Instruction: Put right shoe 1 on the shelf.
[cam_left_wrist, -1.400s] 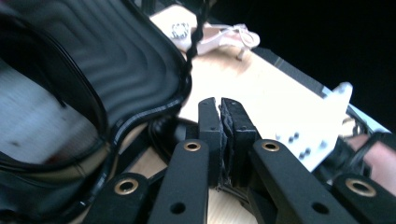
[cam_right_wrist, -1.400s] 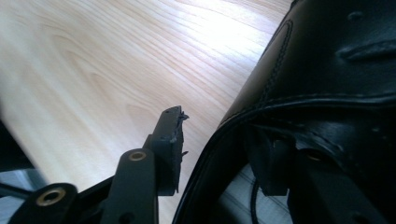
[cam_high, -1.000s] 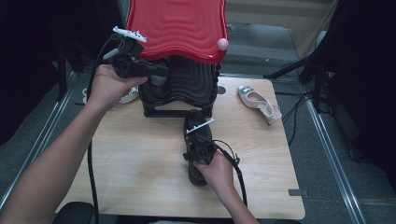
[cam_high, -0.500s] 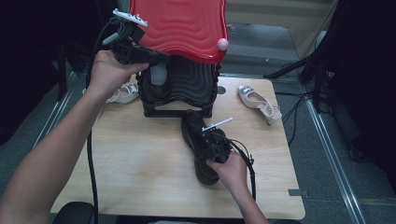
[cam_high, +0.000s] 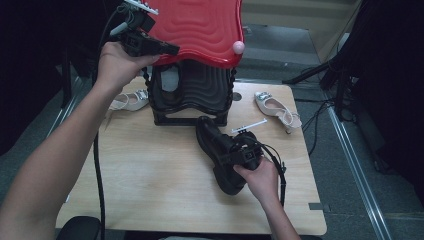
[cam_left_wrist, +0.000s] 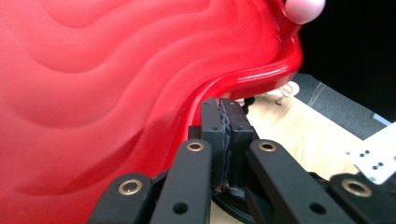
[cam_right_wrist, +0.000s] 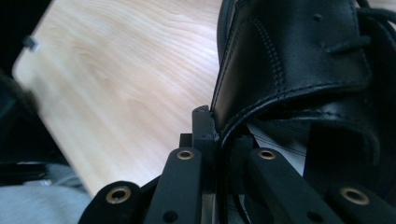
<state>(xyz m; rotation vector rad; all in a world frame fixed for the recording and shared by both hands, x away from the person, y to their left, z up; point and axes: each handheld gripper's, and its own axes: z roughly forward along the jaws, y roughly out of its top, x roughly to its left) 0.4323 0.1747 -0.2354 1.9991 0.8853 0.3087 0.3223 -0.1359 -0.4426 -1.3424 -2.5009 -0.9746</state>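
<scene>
Two pale heeled sandals lie on the light wooden table (cam_high: 150, 190): one far left (cam_high: 127, 101), one far right (cam_high: 276, 108).

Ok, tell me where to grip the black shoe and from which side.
Grip the black shoe by the thin upper edge of its opening, coming from above at the heel end. That leather rim stands up and fits between jaws; the right gripper is pinched there.

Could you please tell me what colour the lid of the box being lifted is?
Glossy red lid with a wavy ripple pattern, clearest in the left gripper view.
</scene>
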